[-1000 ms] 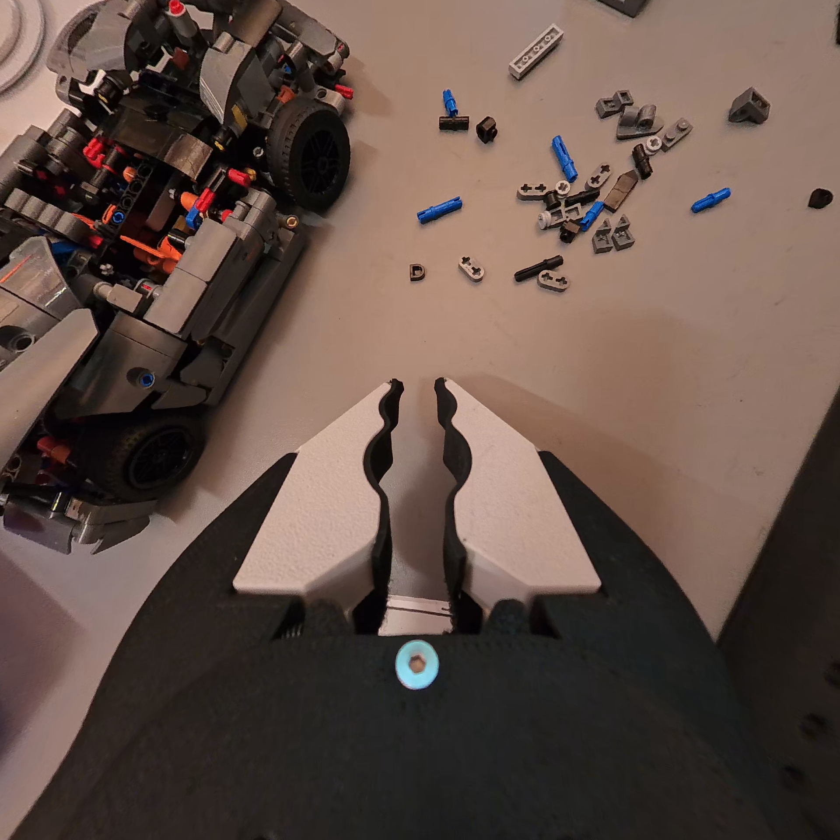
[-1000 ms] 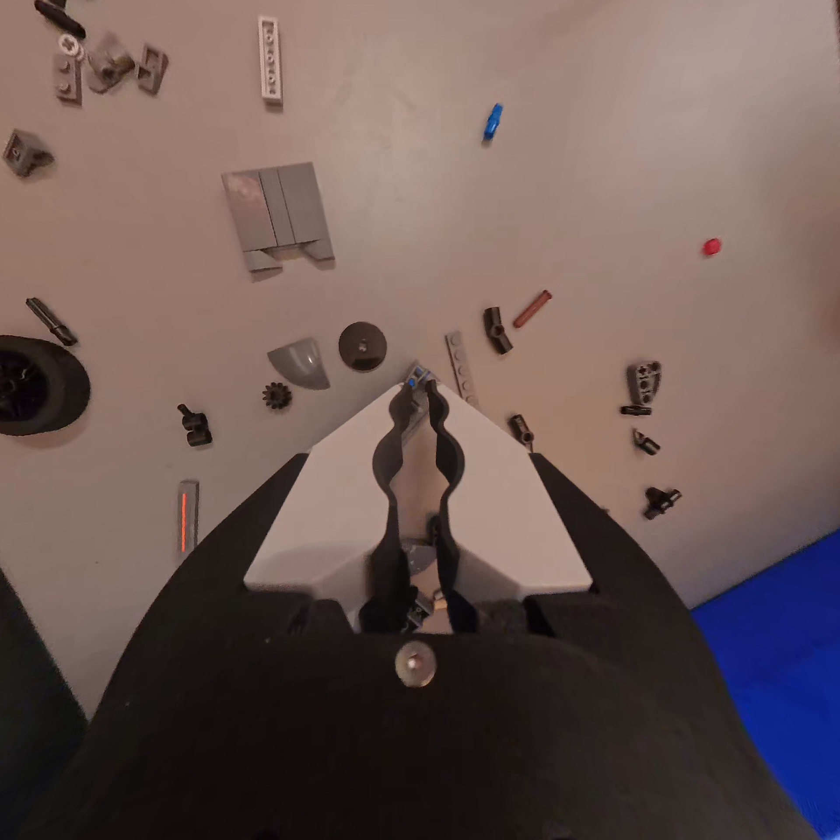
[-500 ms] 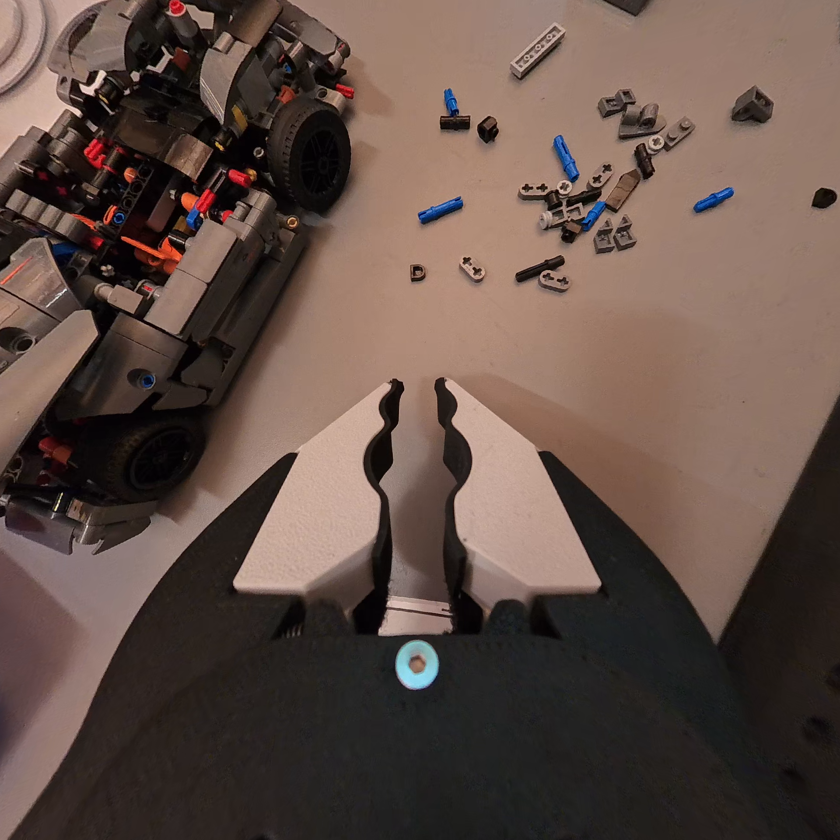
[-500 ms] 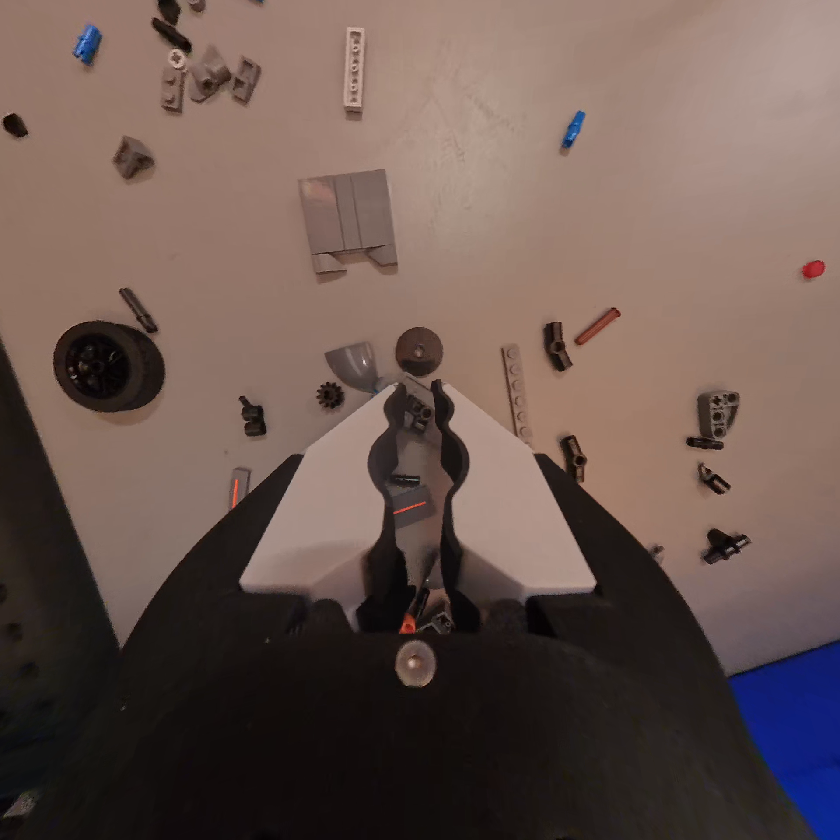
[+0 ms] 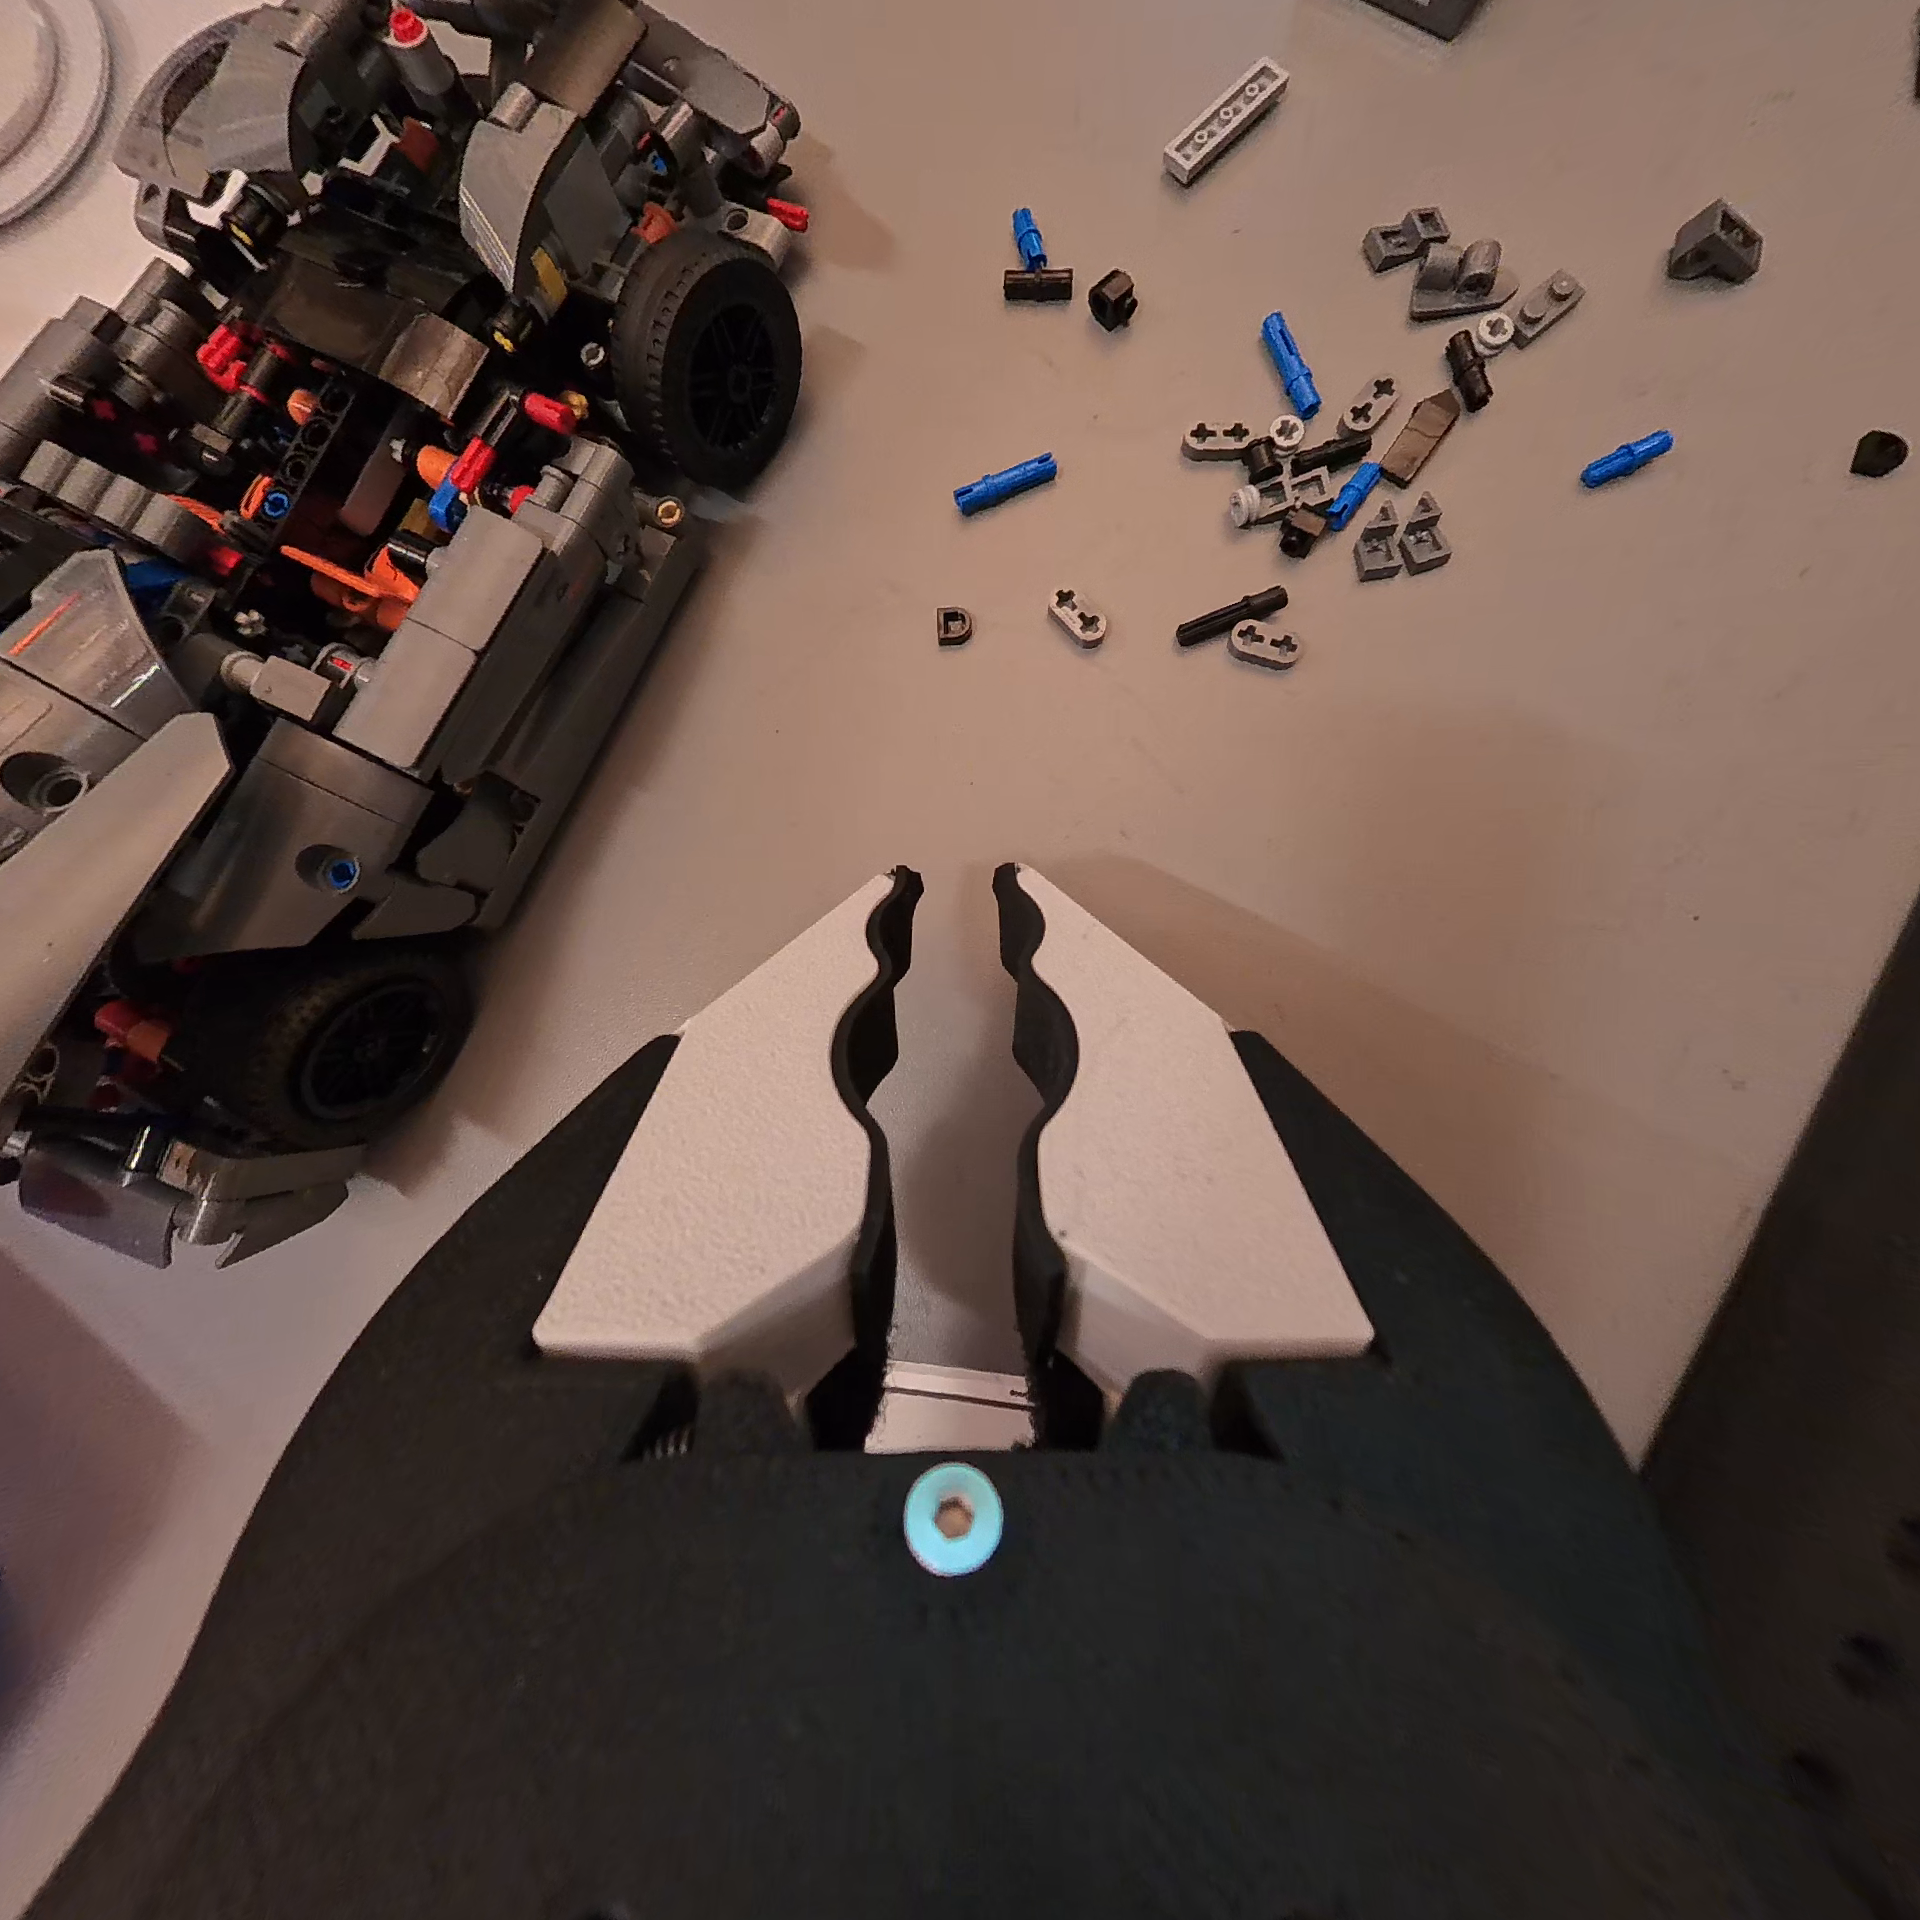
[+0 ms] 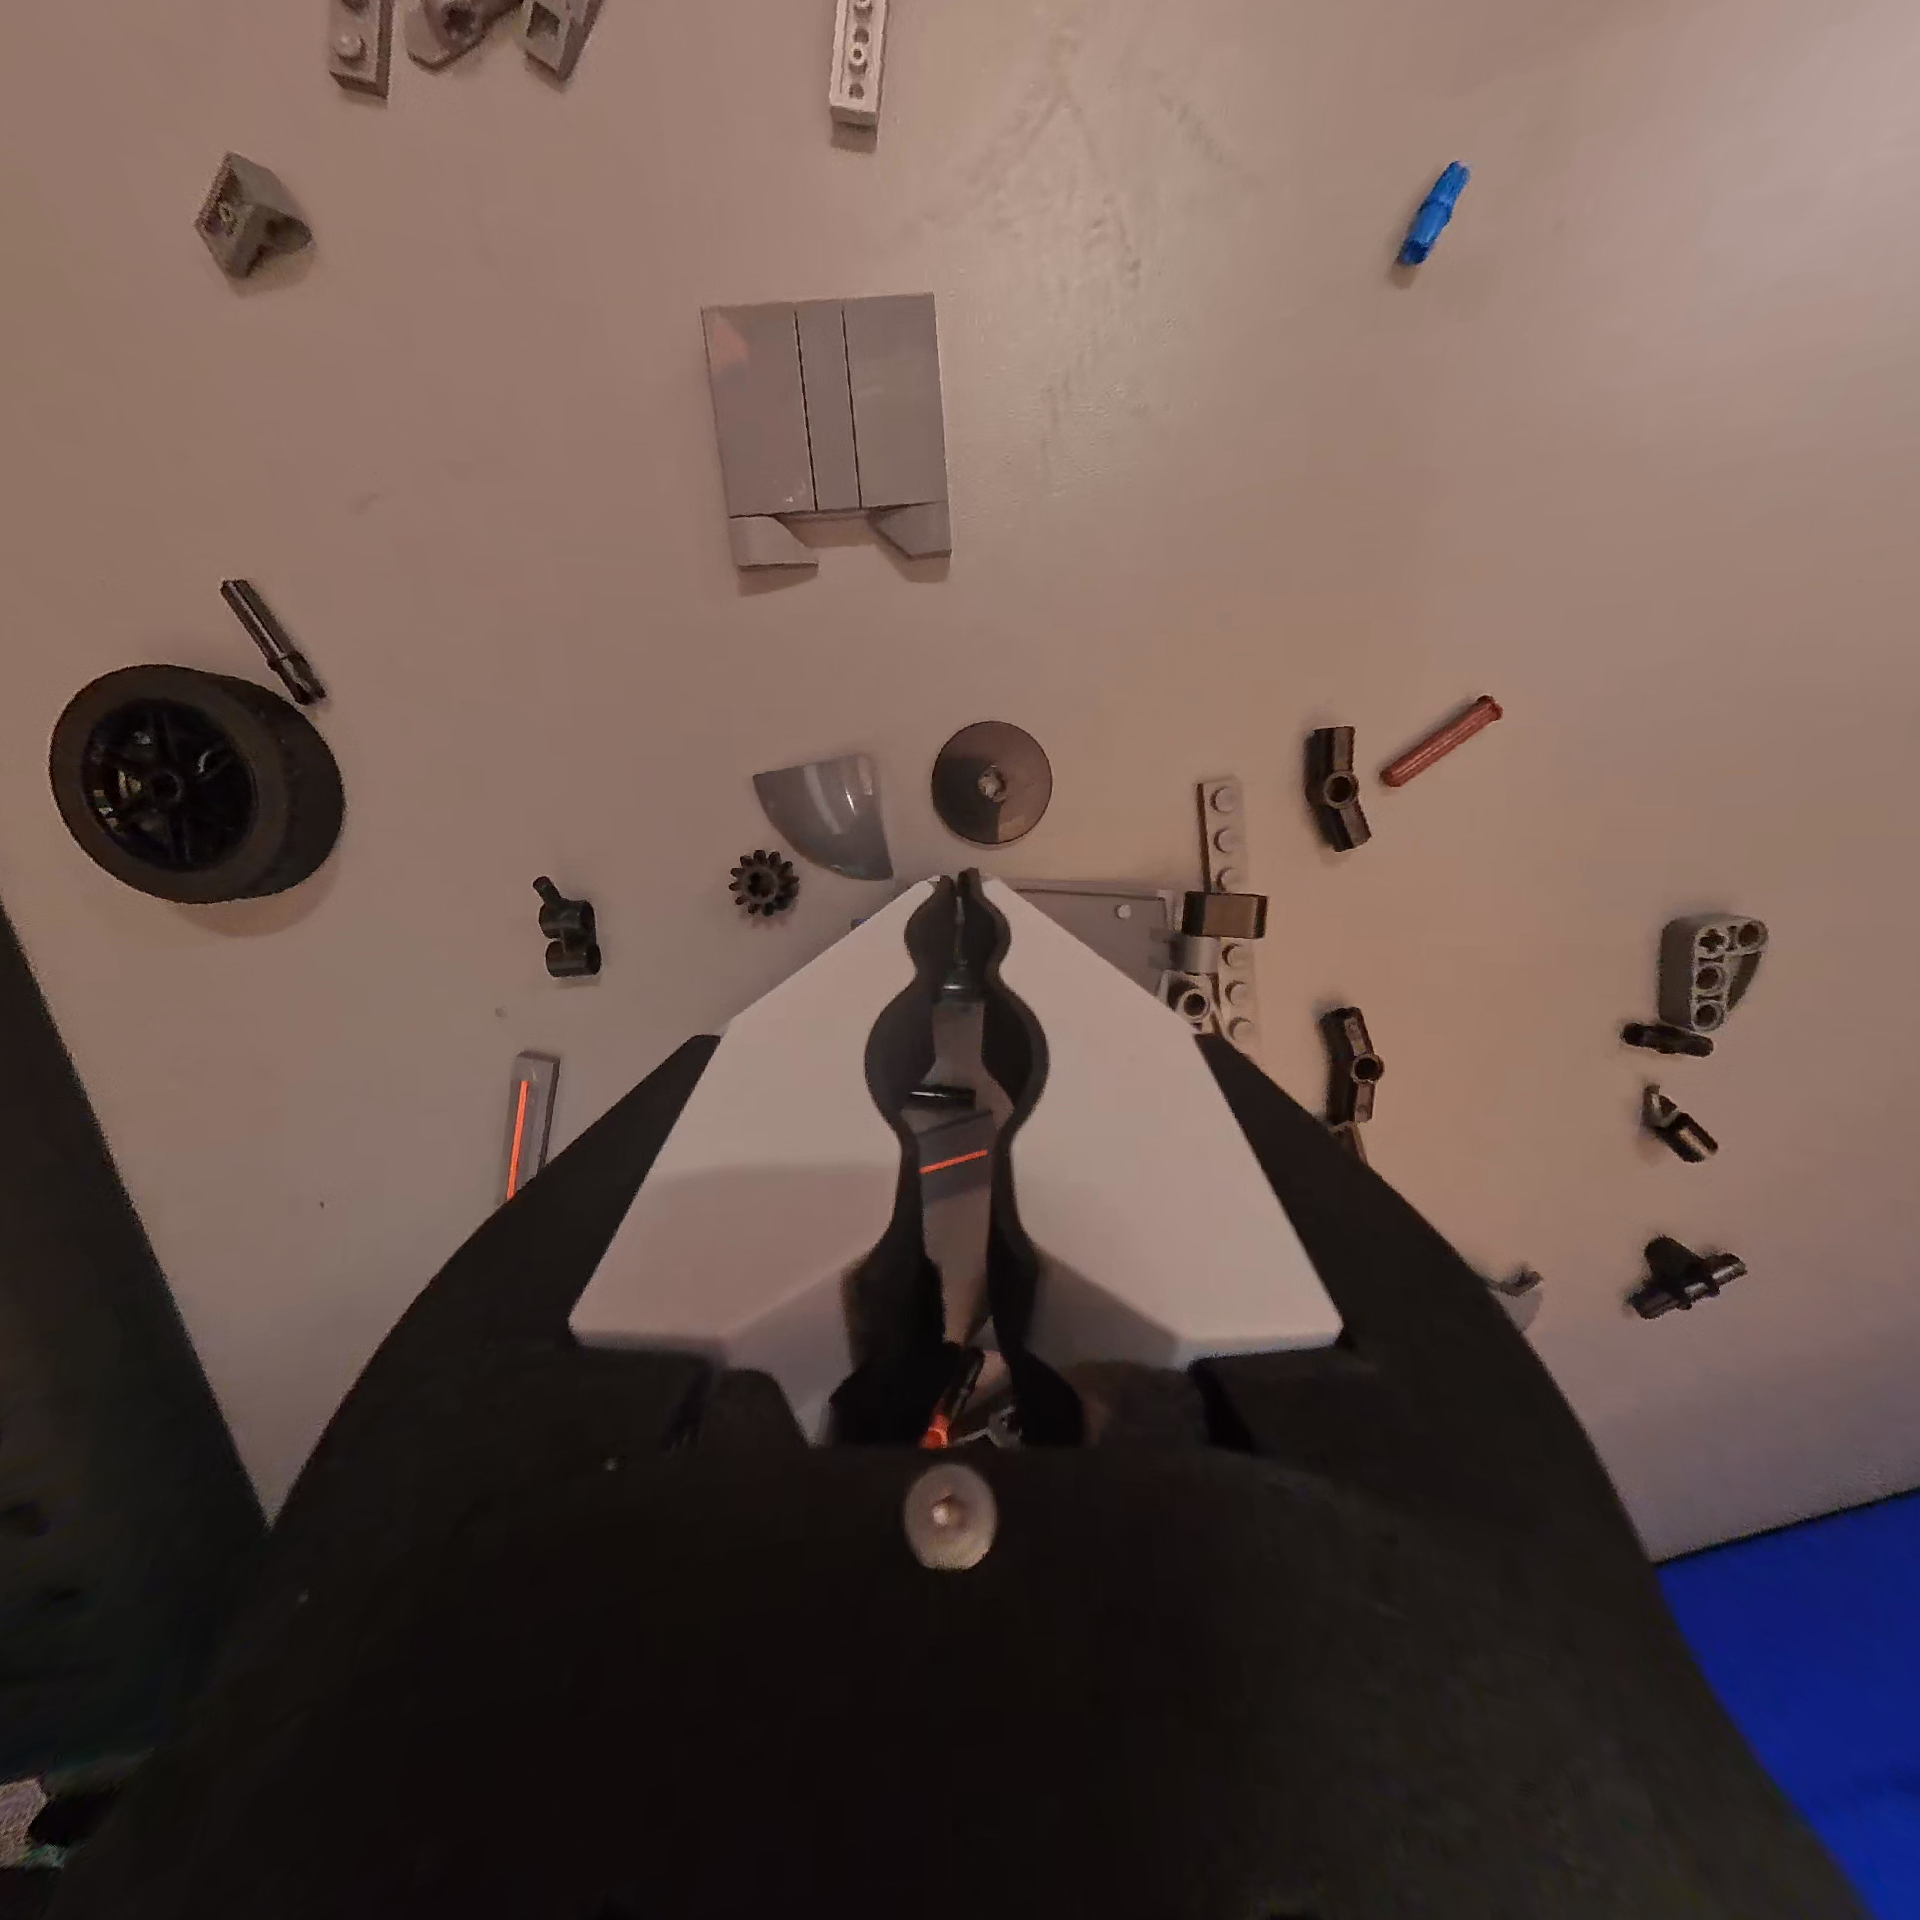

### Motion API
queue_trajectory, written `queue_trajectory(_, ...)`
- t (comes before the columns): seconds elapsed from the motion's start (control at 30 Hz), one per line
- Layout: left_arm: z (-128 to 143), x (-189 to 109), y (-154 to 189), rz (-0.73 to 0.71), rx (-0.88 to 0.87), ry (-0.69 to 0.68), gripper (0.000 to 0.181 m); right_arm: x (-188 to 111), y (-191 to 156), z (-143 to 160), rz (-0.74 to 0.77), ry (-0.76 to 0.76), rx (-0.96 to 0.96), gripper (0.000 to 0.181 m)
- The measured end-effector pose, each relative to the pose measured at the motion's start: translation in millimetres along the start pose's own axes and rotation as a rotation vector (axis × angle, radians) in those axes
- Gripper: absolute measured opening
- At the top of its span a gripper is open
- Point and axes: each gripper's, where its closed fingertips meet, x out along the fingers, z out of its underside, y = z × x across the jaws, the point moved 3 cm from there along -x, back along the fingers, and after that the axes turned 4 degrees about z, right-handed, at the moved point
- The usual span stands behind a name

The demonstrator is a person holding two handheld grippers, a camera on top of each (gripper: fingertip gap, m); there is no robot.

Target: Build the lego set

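Left wrist view, I count:
- one part-built lego car (image 5: 343, 540), two wheels (image 5: 717, 358) showing
- five blue pins (image 5: 1005, 486)
- four flat grey links (image 5: 1077, 619) with cross holes
- one long light grey plate (image 5: 1226, 120)
- one black D-shaped piece (image 5: 954, 624)

Right wrist view, I count:
- one loose wheel (image 6: 192, 784)
- one black gear (image 6: 764, 883)
- one dark round dish (image 6: 990, 781)
- one red-brown axle (image 6: 1439, 740)
- one lone blue pin (image 6: 1432, 213)
- one grey tiled panel (image 6: 828, 426)
- one orange-lined strip (image 6: 530, 1122) on the desk (image 6: 1351, 416)
- one orange-lined piece (image 6: 951, 1153) clamped in my right hand-held gripper (image 6: 961, 894)
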Motion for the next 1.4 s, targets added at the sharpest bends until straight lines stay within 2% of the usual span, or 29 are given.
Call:
queue_trajectory(0.17, 0.4, 0.3, -0.2, 0.0, -0.002, -0.002, 0.013, -6.7, 8.8, 3.3, 0.033, -0.006, 0.047, 0.021)
queue_trajectory(0.3, 0.8, 1.3, 0.1, 0.002, -0.002, -0.005, 0.014, -1.8, 9.2, 9.6, 0.03, -0.051, 0.06, 0.024)
queue_trajectory(0.7, 0.9, 1.2, 0.1, 0.003, -0.002, -0.004, 0.013, -2.7, 8.3, 8.9, 0.019, -0.039, 0.055, 0.009)
queue_trajectory(1.4, 1.5, 4.2, 0.6, 0.009, -0.004, -0.011, 0.013, -14.0, 17.9, 13.0, 0.054, -0.034, 0.093, 0.015)
